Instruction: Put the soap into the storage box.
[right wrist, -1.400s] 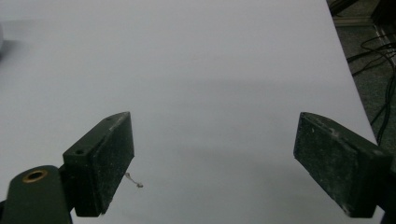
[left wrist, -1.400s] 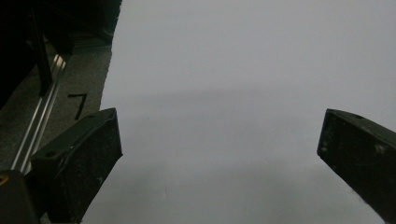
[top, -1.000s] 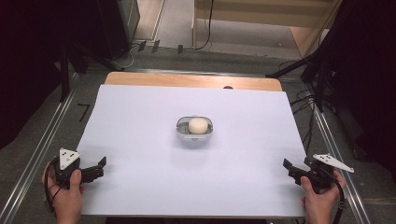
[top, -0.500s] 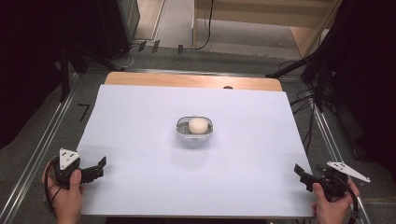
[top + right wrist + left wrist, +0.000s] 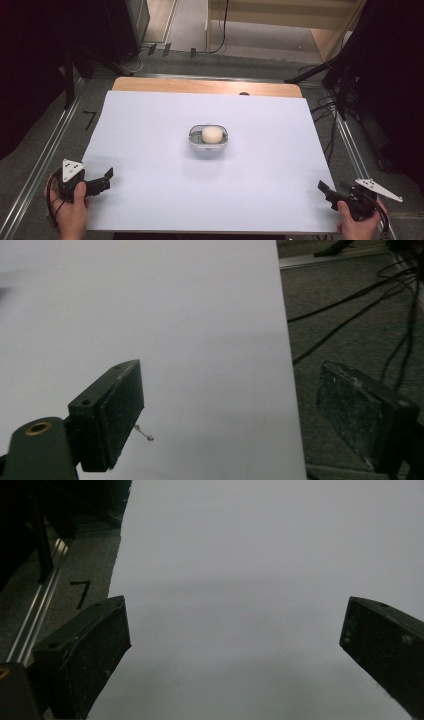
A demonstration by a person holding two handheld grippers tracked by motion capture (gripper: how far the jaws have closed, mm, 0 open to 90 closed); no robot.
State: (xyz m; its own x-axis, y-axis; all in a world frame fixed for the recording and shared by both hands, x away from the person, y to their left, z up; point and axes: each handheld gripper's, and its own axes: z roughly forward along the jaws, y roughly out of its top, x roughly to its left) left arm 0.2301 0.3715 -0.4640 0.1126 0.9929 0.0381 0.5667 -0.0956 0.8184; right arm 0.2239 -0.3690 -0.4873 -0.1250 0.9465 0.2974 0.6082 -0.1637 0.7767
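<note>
A small clear container with rounded corners sits near the middle of the white sheet that covers the table, slightly toward the far side. Its walls look glassy or translucent, with a greyish rim, and it holds one pale cream, rounded lump that fills most of the inside; what the lump is cannot be told from this distance.

The left gripper is held at the near left corner of the sheet, well apart from the container, its jaws pointing right and slightly away. In the left gripper view its two black jaws stand wide apart with only bare white sheet between them.

The right gripper is at the near right corner, just at the sheet's edge, also well apart from the container. In the right gripper view its jaws are parted over the sheet's right edge and the grey floor with its cables; they are closing slightly, with nothing between them.
</note>
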